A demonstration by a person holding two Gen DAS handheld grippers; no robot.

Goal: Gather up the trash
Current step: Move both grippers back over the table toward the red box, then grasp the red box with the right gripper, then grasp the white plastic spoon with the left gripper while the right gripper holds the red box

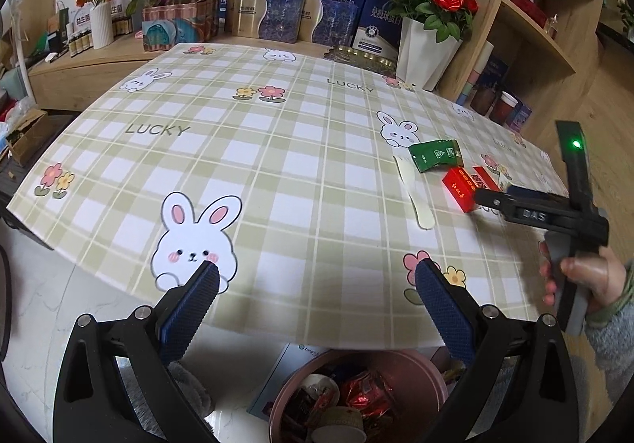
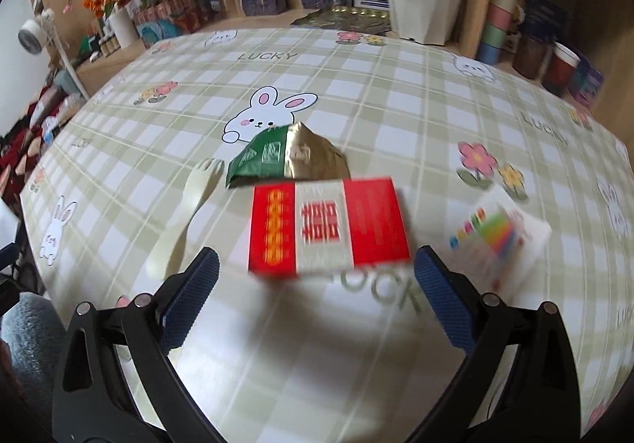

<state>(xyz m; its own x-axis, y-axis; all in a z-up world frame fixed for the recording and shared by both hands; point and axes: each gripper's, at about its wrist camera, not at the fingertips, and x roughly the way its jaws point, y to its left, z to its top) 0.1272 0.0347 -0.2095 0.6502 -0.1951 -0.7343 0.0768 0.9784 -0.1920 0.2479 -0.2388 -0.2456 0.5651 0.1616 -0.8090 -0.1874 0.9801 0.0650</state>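
A pale plastic spork point(image 2: 186, 205) is seen at the left on the checked tablecloth point(image 2: 396, 106); a green-and-gold wrapper point(image 2: 285, 157) lies behind a red-and-white box point(image 2: 327, 225), which sits just ahead of the right gripper point(image 2: 317, 276), jaws spread and empty; the left gripper point(image 1: 317, 284) is likewise spread, above a bin point(image 1: 356, 395); "LUCKY" is printed on the cloth.
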